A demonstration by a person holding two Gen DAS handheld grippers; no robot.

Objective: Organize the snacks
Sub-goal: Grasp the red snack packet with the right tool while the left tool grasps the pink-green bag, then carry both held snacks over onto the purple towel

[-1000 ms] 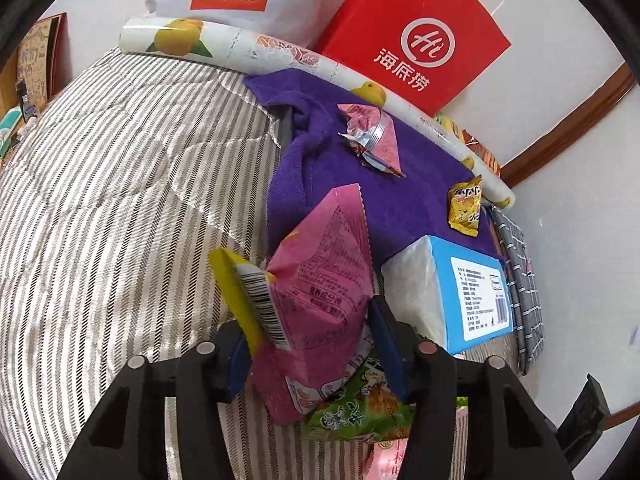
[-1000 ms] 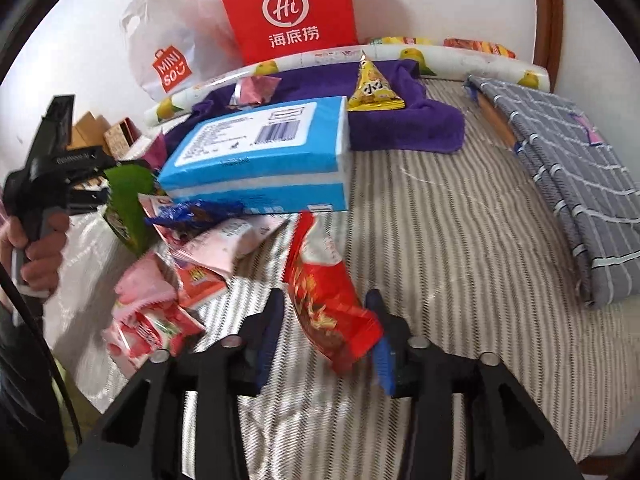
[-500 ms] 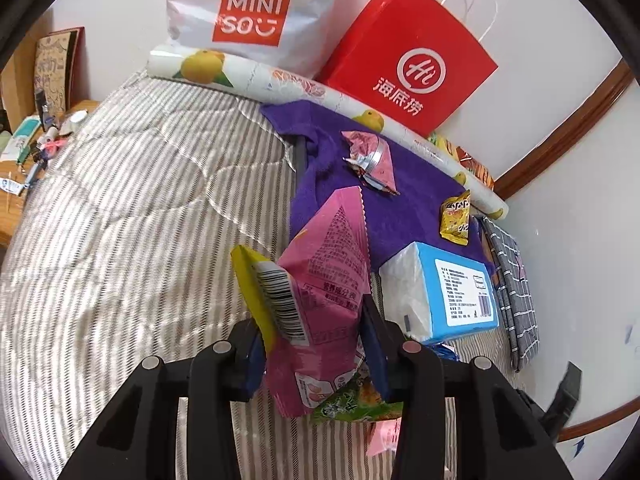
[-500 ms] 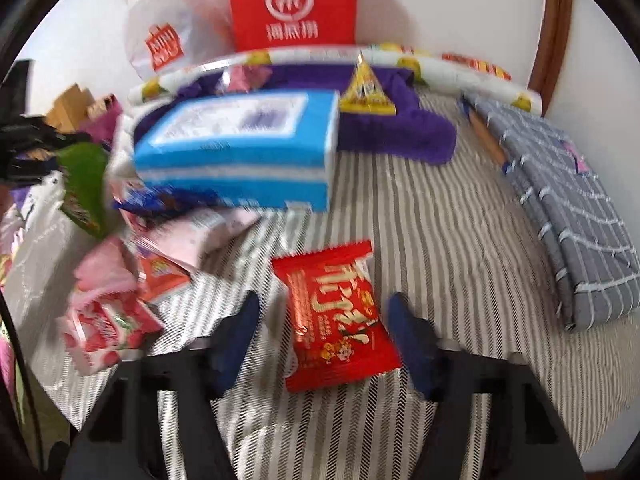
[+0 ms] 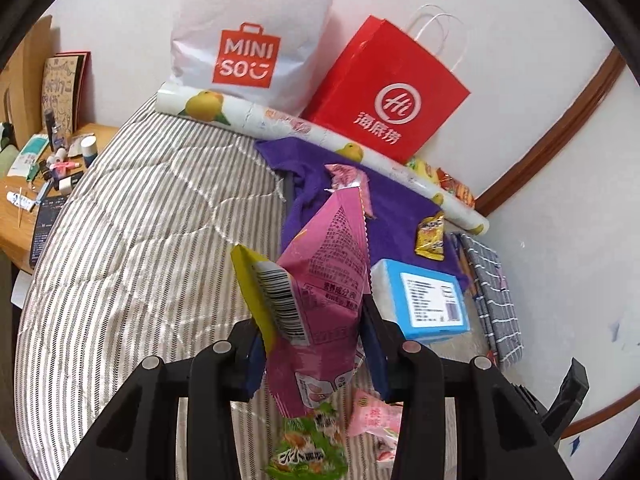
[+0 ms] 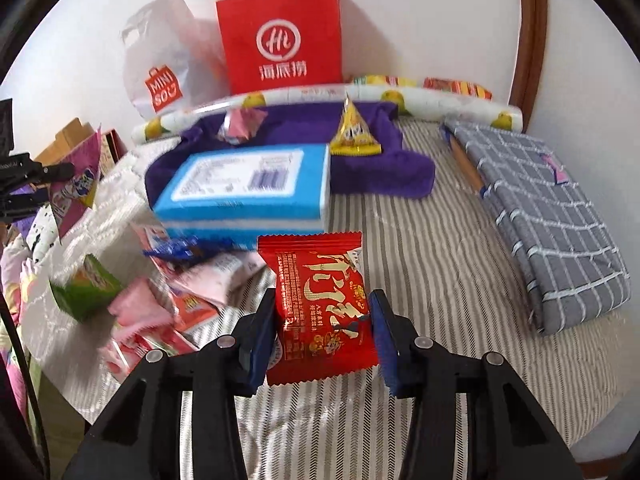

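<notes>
Two snack packets lifted for sorting: pink-and-yellow foil bag (image 5: 320, 280) clamped in left gripper (image 5: 316, 344), flat red foil packet (image 6: 320, 304) between right gripper (image 6: 322, 332) fingers, grip uncertain, above striped bed (image 6: 420, 280).

The white plastic bag (image 5: 256, 28) bears an orange panel reading "MINISO", the red paper bag (image 5: 386, 92) bears a white circled "Hi" logo over the characters "海底捞", and the print on the pink packet (image 5: 324, 300), red packet (image 6: 320, 304) and blue box (image 6: 244, 184) is not legible.
</notes>
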